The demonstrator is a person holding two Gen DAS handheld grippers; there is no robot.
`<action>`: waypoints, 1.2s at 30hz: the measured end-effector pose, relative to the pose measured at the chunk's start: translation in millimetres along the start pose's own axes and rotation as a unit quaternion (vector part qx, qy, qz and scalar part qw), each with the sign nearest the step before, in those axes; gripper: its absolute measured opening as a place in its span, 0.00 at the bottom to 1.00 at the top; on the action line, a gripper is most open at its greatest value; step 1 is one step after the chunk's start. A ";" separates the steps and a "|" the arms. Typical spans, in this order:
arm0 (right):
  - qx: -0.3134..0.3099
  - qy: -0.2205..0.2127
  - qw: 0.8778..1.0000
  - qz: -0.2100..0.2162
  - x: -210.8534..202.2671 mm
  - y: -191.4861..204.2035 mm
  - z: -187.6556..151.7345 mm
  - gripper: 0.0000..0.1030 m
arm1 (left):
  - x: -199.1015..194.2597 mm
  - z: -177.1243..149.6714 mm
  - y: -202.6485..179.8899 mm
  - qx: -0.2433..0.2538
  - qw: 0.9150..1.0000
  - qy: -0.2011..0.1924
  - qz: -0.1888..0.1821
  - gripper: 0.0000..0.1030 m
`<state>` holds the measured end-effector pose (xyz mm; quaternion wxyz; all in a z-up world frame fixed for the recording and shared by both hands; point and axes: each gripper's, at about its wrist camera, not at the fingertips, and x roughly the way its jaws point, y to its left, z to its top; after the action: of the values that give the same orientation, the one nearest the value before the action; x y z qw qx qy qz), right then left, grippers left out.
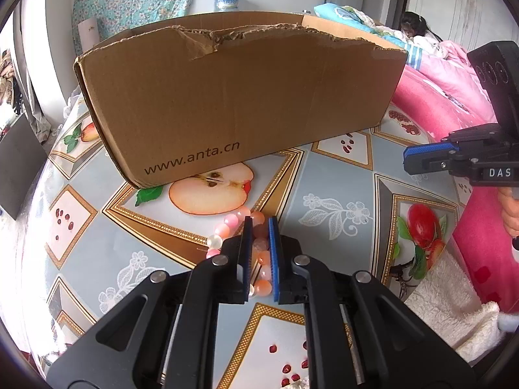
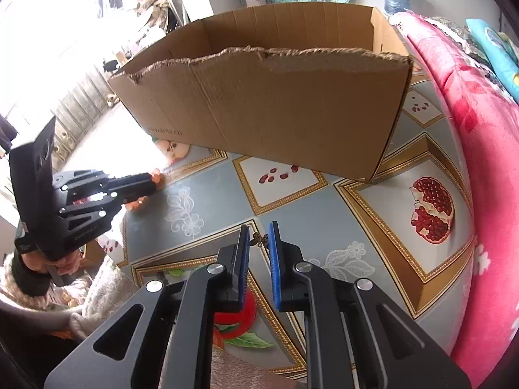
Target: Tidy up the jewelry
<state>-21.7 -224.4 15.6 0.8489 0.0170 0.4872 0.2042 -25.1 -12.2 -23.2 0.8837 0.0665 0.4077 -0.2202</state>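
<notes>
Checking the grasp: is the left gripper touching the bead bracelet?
Touching. The left wrist view shows the left gripper fingers clamped on the bead bracelet.

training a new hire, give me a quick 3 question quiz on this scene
1. True or false: the left gripper is shut on the bracelet.
2. What lies between the right gripper tips? A) butterfly charm B) ring C) coin
3. Fill in: the box stands on the ____, open side up.

Key: 1 true; 2 A; 3 table
</notes>
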 end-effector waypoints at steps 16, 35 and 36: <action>0.011 -0.116 0.993 0.034 -73.2 17.2 34.0 0.12 | -74.4 26.8 23.0 -0.038 0.997 -0.052 -0.045 0.08; -0.003 -0.207 0.977 0.043 -111.8 9.1 123.0 0.12 | -121.2 168.0 26.8 0.007 0.988 -0.110 -0.108 0.08; 0.000 -0.206 0.978 0.043 -110.4 5.6 124.4 0.12 | -112.0 174.2 29.6 0.009 0.990 -0.099 -0.105 0.08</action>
<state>31.4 -238.2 172.7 0.9216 0.0798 0.3003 0.2326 44.5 0.0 173.7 0.8912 0.0093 0.3207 -0.3206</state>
